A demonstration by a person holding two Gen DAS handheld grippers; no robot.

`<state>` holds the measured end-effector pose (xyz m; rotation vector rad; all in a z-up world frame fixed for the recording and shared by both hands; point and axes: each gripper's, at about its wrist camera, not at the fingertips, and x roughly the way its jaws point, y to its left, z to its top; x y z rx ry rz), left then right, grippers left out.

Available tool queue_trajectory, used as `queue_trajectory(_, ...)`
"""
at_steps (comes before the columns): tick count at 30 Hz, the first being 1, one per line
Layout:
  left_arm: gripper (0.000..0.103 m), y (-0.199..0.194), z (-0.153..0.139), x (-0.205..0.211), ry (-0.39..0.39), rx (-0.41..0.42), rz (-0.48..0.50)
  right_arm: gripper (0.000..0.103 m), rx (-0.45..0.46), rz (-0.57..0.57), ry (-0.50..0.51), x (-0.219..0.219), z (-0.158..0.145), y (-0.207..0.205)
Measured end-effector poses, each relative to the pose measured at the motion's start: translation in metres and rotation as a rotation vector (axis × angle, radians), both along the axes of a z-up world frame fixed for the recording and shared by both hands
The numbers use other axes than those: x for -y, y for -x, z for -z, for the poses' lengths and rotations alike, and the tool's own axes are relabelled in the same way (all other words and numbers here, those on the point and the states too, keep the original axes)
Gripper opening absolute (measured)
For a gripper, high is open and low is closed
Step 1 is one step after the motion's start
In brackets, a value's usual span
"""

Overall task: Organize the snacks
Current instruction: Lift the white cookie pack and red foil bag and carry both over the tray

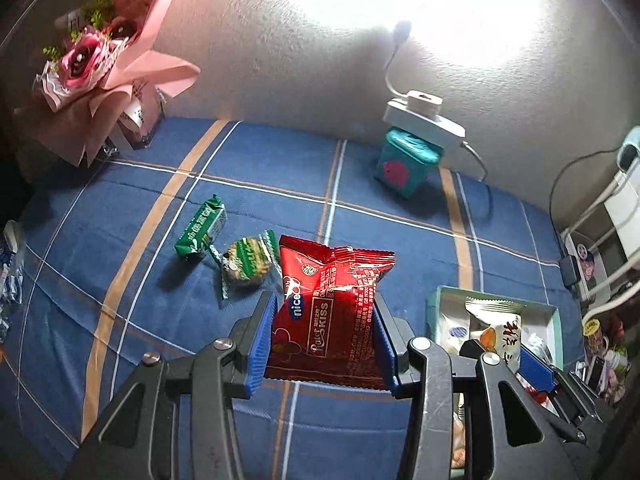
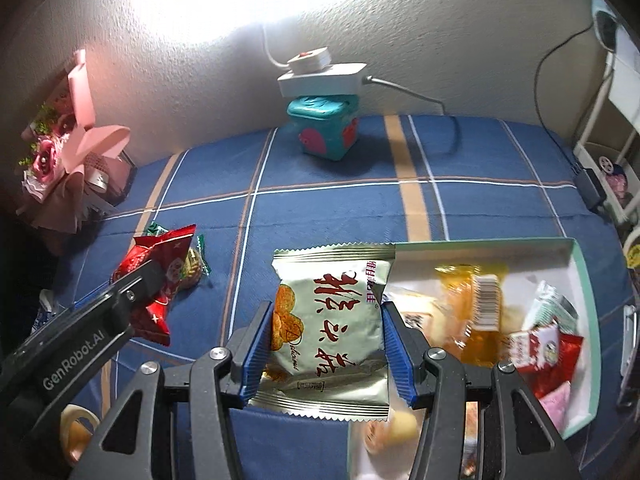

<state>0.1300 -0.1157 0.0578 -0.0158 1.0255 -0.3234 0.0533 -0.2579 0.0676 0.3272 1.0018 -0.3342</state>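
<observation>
Snacks sit in both your claws: your left claw (image 1: 324,340) is clamped on the red packet (image 1: 330,312) by its side edges, held just left of the box (image 2: 582,320), so it hangs flat and readable. Your right claw (image 2: 326,350) pinches the silver chip packet (image 2: 332,328) the same way at the box's left rim, probably ready to drop in. Two green snacks (image 1: 224,248) lie on the blue cloth, farther left of the box.
</observation>
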Motion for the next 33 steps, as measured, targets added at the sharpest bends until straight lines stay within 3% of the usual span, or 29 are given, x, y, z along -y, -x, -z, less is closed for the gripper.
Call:
queue_trajectory(7, 0.047, 0.028, -0.017, 0.007, -0.002, 0.040, 0.033, 0.056, 0.015, 0.026, -0.007, 0.007, -0.009, 0.033)
queue_trajectory(20, 0.047, 0.080, -0.014, 0.031, -0.029, 0.055, 0.131, 0.056, 0.015, 0.077, -0.011, 0.025, -0.012, 0.082)
queue_trajectory(33, 0.047, 0.101, -0.008, 0.080, -0.040, 0.056, 0.238, 0.056, 0.014, 0.244, -0.036, 0.095, -0.010, 0.114)
